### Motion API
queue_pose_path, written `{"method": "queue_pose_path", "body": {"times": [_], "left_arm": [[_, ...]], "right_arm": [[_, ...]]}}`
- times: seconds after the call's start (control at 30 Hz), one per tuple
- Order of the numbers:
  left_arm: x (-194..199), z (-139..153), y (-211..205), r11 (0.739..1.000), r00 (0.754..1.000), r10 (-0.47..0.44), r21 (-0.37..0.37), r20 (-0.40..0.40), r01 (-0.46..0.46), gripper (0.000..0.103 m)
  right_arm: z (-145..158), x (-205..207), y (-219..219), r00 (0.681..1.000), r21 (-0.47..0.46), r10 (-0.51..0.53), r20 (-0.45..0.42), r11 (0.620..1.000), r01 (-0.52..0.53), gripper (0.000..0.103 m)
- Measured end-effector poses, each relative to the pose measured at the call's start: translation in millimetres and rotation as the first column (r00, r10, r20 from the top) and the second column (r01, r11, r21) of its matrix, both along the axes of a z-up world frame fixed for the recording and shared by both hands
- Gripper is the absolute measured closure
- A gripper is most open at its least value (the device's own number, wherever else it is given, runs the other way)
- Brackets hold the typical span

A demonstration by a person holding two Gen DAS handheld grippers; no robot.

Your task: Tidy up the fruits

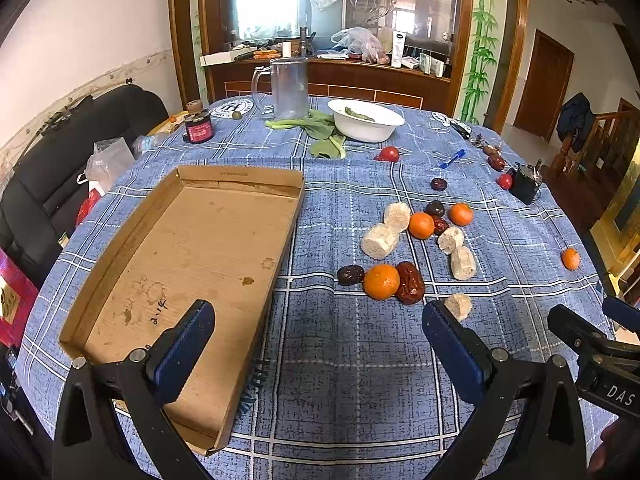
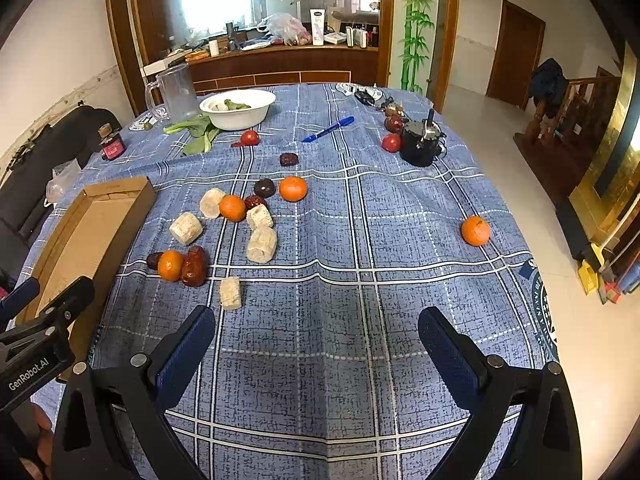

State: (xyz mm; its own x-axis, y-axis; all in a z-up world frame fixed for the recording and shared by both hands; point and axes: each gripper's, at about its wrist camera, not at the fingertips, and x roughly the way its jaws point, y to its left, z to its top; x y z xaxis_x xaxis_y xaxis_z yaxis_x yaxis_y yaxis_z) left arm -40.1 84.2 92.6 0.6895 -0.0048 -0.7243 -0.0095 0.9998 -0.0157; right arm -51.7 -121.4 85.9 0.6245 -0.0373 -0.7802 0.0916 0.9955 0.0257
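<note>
Brown cardboard, stained and bare inside, makes up the shallow tray [image 1: 192,264] lying on the left part of the counter [image 1: 352,360], and my guess is that it waits there as the place to gather the fruit. Both sets of tongs hover low over the blue checked cloth with nothing between them: the left tongs [image 1: 318,344] stand wide apart, one finger over the tray's near corner, and the right tongs [image 2: 316,350] gape just as wide over open cloth. The fruit lies loose to the right of the tray: a mandarin [image 1: 381,281] touching a wrinkled red date [image 1: 411,282] and a darker one, pale corn-cob pieces [image 1: 380,241] around two more mandarins, and one small cob piece [image 1: 459,306] nearest the tongs. Nothing has gone into the tray yet, so the sorting looks barely begun. The left camera shows the tray's whole floor, empty; the right camera catches only its far end, but it shows plainly the lone mandarin [image 2: 475,231] well apart toward the right edge, a blue pen [image 2: 329,129], and two small red fruits by a black pot [image 2: 420,144]. A white bowl [image 2: 240,110] with greens sits at the far side.
</note>
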Motion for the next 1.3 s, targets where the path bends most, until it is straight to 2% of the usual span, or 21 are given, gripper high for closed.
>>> {"method": "queue_pose_path", "body": {"times": [0.47,1.3], "left_arm": [[-2.7,3.4,-2.9,1.000,1.000,-0.011,0.004,0.018,0.011,0.000],[-2.6,8.5,-7.7,1.000,0.998,-0.011,0.009,0.054,0.010,0.000]], "right_arm": [[6.7,-6.2,7.3,0.999,-0.041,0.020,0.044,0.999,-0.018,0.001],[6.2,-5.4,5.3,0.999,-0.042,0.024,0.042,0.999,-0.022,0.001]]}}
